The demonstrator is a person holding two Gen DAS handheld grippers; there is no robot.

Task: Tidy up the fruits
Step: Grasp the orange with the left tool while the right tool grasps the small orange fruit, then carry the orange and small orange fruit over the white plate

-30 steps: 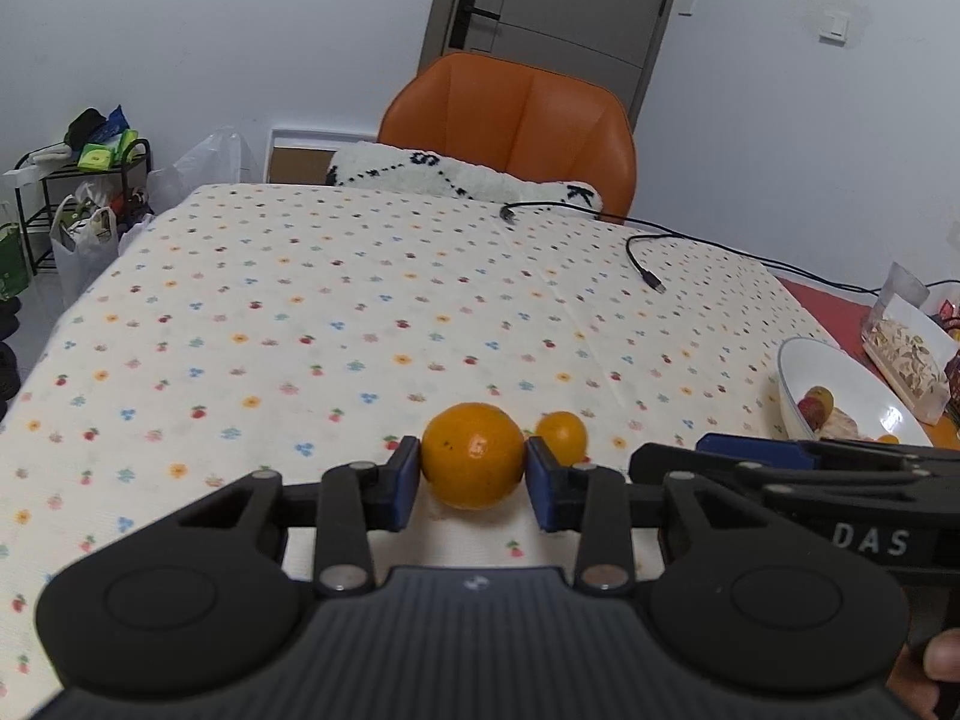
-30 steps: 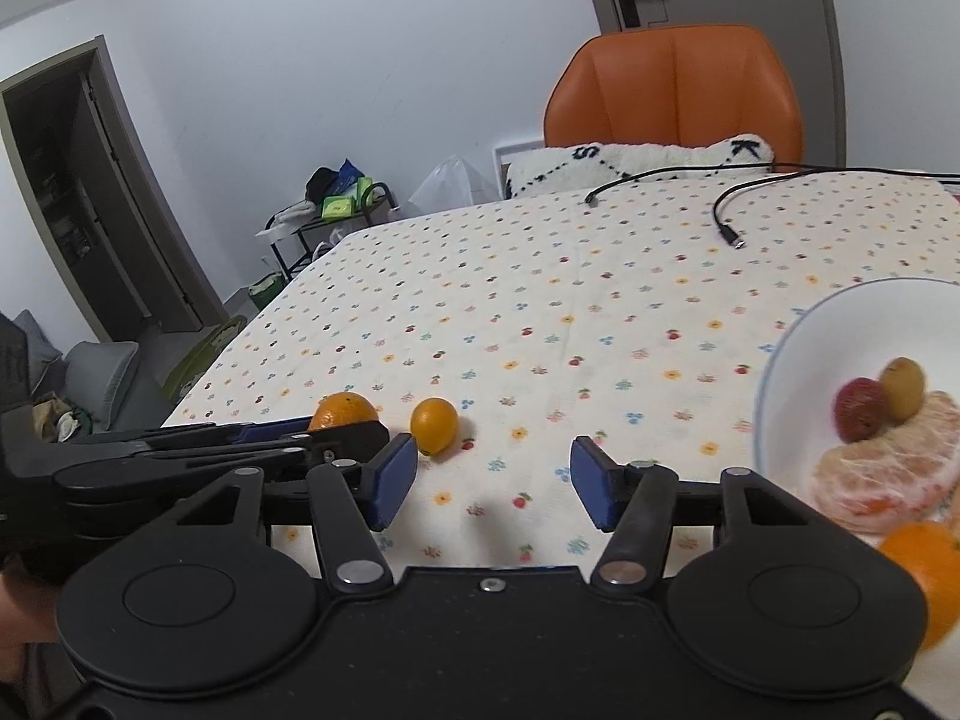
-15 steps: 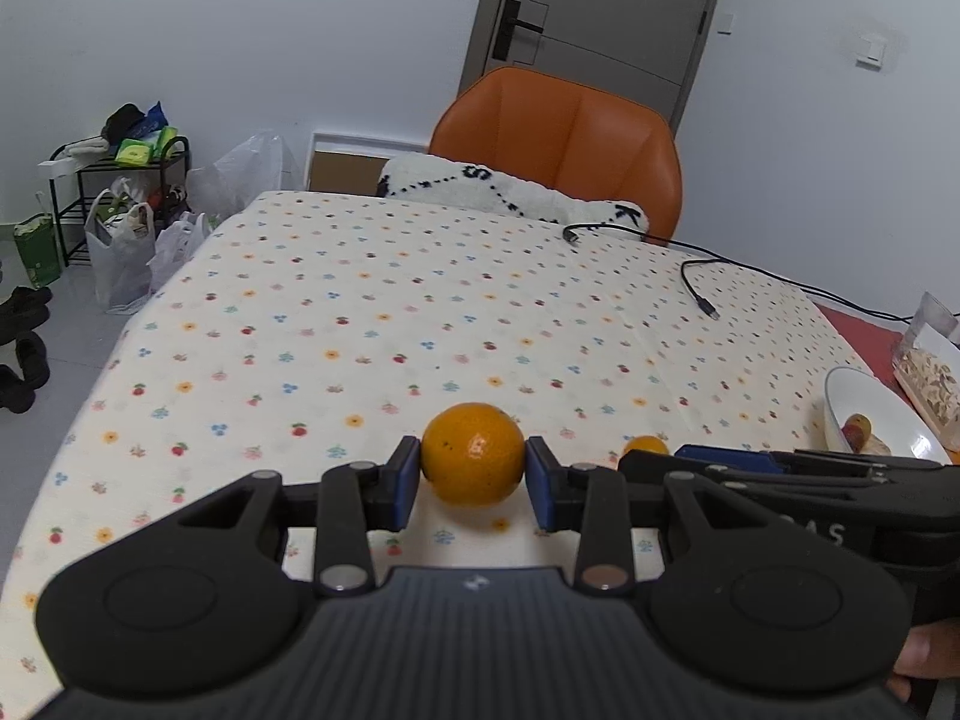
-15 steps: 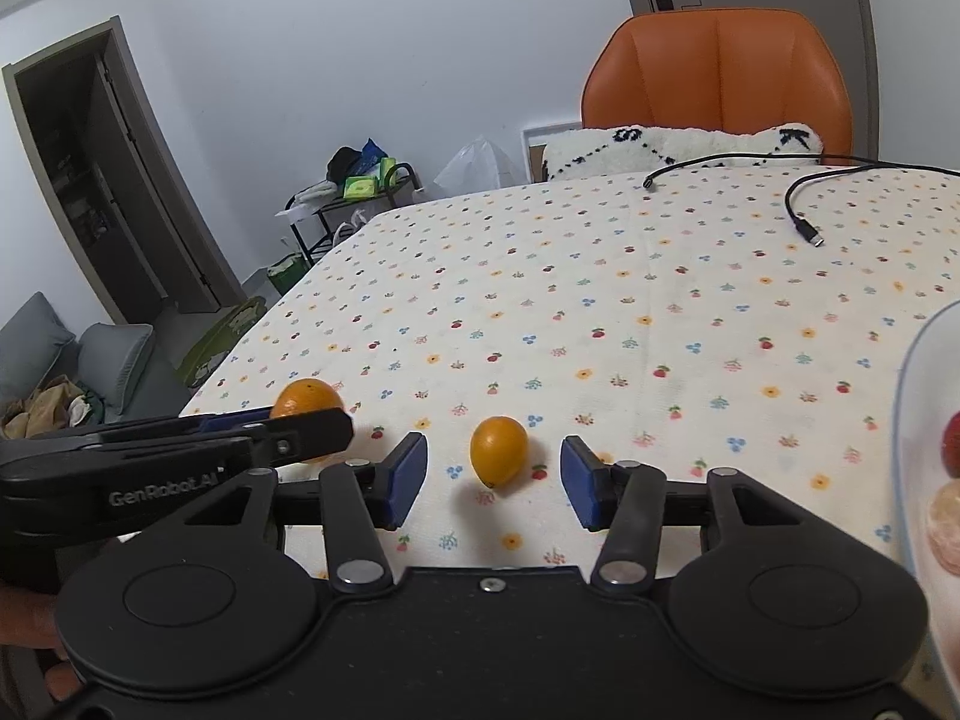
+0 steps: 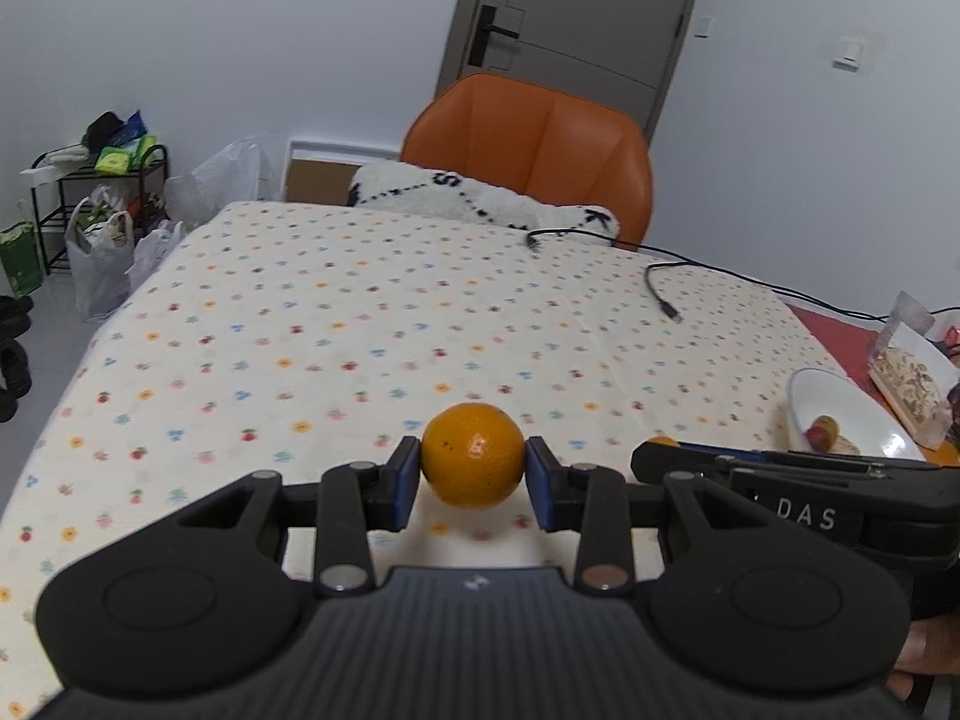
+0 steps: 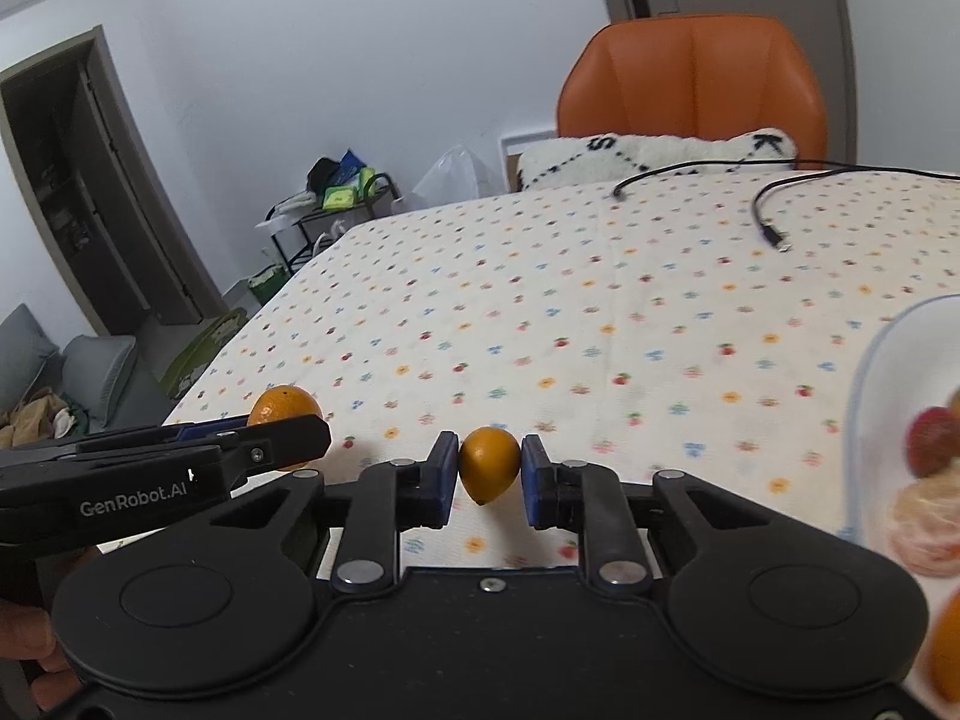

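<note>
My left gripper is shut on a round orange and holds it above the flowered tablecloth; the orange also shows in the right wrist view behind the left gripper's finger. My right gripper is shut on a small oval kumquat, its blue pads touching both sides. The kumquat shows as an orange sliver in the left wrist view. A white bowl at the right holds a red fruit, a peeled citrus and an orange; it also shows in the left wrist view.
A black cable lies on the far right of the table. An orange chair with a white cushion stands behind the table. A clear snack bag lies past the bowl. Shelves and bags stand on the floor at the left.
My right gripper has closed its jaws on the kumquat. My left gripper has lifted the orange higher and drawn back.
</note>
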